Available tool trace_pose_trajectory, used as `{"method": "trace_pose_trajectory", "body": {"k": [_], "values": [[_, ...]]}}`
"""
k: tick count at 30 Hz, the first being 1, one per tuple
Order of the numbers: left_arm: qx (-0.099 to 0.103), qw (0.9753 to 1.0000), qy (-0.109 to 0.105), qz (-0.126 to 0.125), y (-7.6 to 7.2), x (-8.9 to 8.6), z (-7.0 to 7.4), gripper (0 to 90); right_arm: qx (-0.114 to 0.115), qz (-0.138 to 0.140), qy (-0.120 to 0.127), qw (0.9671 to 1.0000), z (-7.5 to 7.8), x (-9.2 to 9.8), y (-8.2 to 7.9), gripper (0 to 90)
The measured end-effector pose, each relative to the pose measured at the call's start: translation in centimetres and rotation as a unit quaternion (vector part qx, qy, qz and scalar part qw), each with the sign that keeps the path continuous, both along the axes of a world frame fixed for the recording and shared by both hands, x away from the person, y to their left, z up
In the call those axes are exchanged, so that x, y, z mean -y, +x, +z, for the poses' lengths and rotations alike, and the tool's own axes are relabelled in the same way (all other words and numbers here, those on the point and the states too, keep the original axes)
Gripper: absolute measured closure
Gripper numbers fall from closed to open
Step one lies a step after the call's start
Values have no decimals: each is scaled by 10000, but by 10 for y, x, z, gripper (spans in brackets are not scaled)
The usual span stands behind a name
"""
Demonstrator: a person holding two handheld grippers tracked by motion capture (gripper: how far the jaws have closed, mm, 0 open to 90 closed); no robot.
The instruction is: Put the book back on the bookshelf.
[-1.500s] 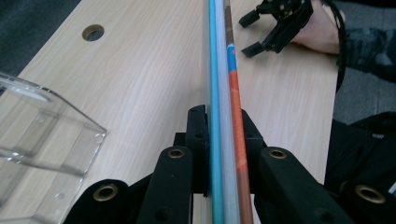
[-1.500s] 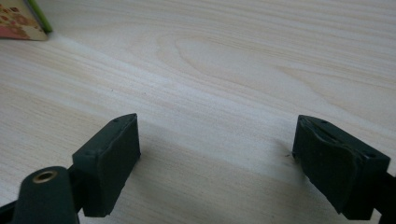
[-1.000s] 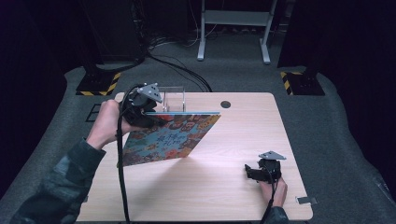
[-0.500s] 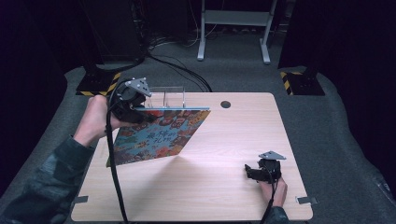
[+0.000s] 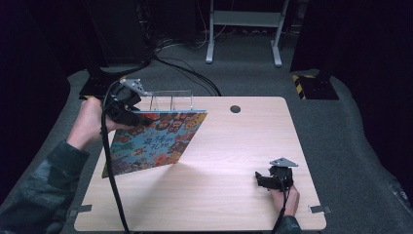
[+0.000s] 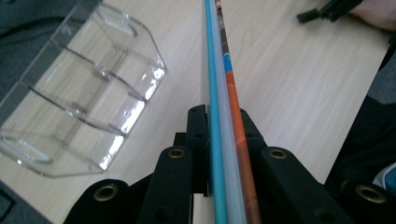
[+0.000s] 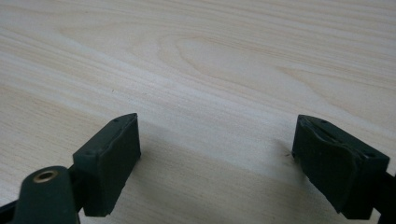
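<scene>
The bench [image 5: 219, 195] is mostly bare pale wood, with wide open room between my two hands and only the clear rack [image 5: 170, 101] standing near its far left edge. I hold the picture book [image 5: 151, 141] lifted and tilted above the bench's left side, my left claw [image 5: 127, 116] clenched on its top corner so it hangs edge-on, just in front of the rack and, I judge, ready to drop into a slot. My right claw [image 5: 265, 180] rests released on the bench near the right front edge, well apart and out of the book's way.
</scene>
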State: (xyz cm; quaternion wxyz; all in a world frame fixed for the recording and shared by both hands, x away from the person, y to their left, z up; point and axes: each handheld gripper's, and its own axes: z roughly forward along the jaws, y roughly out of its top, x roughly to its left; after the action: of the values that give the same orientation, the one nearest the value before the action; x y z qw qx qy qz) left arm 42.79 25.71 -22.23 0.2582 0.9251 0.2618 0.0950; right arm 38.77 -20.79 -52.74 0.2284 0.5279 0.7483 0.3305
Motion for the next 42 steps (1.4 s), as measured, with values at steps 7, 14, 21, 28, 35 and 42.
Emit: {"method": "trace_pose_trajectory", "body": {"k": [7, 14, 21, 28, 35, 42], "values": [[-60, 9999, 75, 116, 4, -12, 5, 807, -11, -1, -10, 10000, 0, 0, 0, 147], [43, 9991, -13, 428, 6, -30, 12, 807, -9, 4, -7, 10000, 0, 0, 0, 147], [187, 9968, -81, 772, 7, -49, 18, 807, -24, -16, 1, 10000, 0, 0, 0, 147], [99, 9952, -64, 971, 12, -64, 21, 806, -6, -21, -8, 10000, 0, 0, 0, 147], [25, 9928, 1, 1198, 19, -78, 23, 806, -5, -24, -8, 10000, 0, 0, 0, 148], [0, 9899, -79, 1416, 22, -90, 22, 806, -4, -26, -8, 10000, 0, 0, 0, 148]]}}
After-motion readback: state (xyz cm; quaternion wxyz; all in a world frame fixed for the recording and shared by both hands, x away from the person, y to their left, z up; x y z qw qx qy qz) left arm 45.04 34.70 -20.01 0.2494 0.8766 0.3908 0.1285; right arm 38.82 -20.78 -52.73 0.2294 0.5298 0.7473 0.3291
